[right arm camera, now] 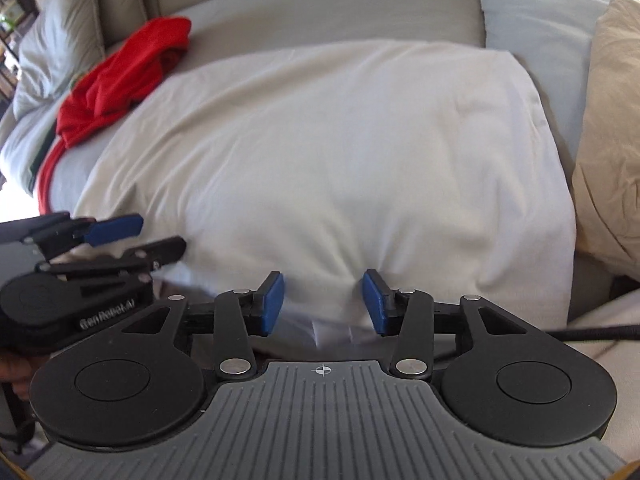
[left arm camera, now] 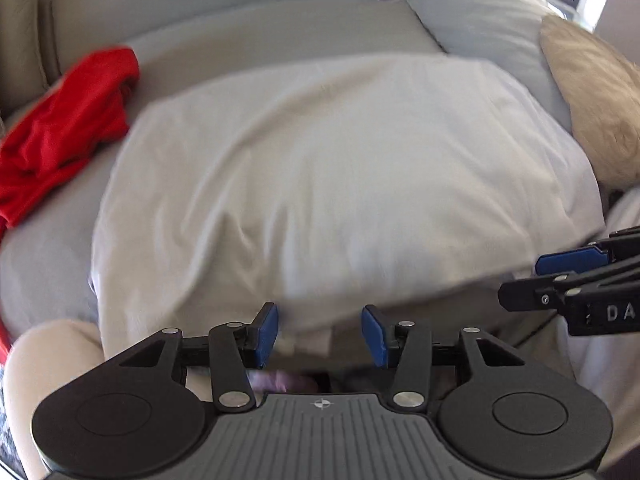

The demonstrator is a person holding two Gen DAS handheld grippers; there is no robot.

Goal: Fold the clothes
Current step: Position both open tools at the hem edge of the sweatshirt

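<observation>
White garment (left arm camera: 332,168) | spread flat across the sofa seat (right arm camera: 320,12), near hem at its front edge | left gripper (left arm camera: 320,334) and right gripper (right arm camera: 323,304) both parted, hem between pads, unpinched | red garment (left arm camera: 68,128) crumpled at seat's far-left corner | folding seems barely begun

The white garment (right arm camera: 320,152) spread on the bed is soft matt cloth, smooth with shallow creases. On the left, the red garment (right arm camera: 120,80) is a matt knit, bunched and wrinkled. The bed sheet (left arm camera: 280,32) under them is pale grey cloth, flat and dull. On the right lies a tan cushion (left arm camera: 592,96) with a fuzzy, rougher nap. The left gripper (left arm camera: 320,332) and right gripper (right arm camera: 323,304) are matt black plastic with shiny metal rivets, ribbed grey bodies and blue rubbery pads (right arm camera: 272,304).
</observation>
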